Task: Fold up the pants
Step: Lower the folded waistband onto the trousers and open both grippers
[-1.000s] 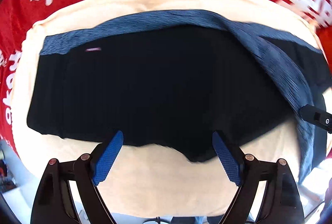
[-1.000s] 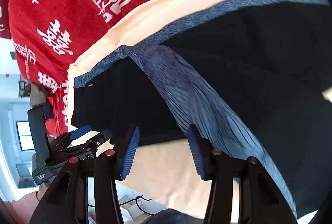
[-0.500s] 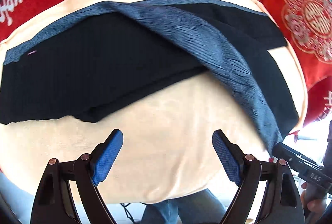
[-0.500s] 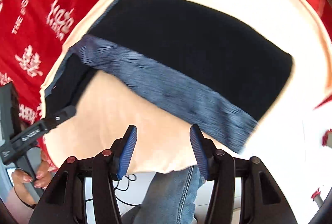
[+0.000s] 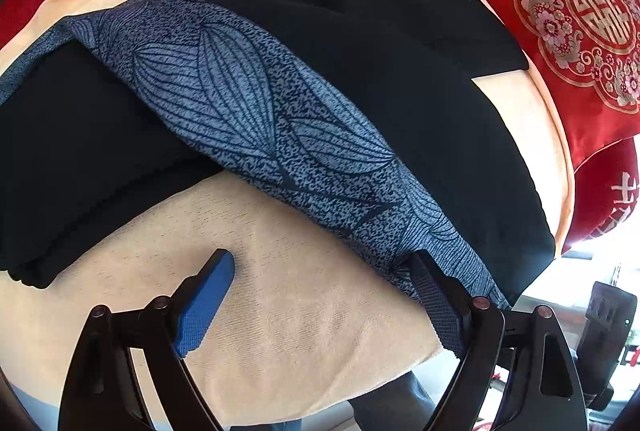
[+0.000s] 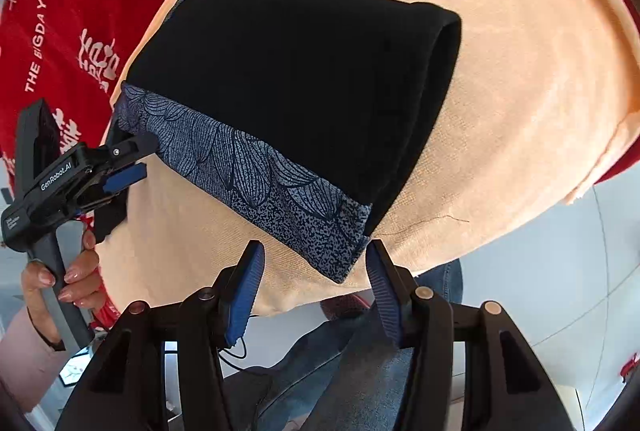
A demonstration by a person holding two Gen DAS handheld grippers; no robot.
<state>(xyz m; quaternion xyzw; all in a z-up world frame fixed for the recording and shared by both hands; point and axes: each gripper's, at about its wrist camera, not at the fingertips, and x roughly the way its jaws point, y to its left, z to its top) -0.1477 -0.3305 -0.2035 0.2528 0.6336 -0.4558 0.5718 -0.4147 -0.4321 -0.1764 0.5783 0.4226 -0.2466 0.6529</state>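
Observation:
Black pants (image 5: pixel 420 79) with a blue leaf-print side band (image 5: pixel 256 111) lie on a peach cloth. One leg runs diagonally over the rest. My left gripper (image 5: pixel 320 271) is open low over the cloth, its right finger (image 5: pixel 434 295) against the band's edge. In the right wrist view the leg (image 6: pixel 300 71) ends in a cuff, and the band's corner (image 6: pixel 336 251) sits between the fingers of my open right gripper (image 6: pixel 314 263). The left gripper (image 6: pixel 120 167) shows at the band's far end.
The peach cloth (image 5: pixel 288 319) covers a rounded surface with its front edge close by. Red fabric with white characters (image 6: pixel 80 31) lies behind. A red embroidered cushion (image 5: pixel 580 31) is at the right. A person's jeans (image 6: pixel 360 351) show below the edge.
Both grippers have moved right and down along the printed leg. The left has closed in on the band's edge. The right has reached the cuff corner. Both stay open.

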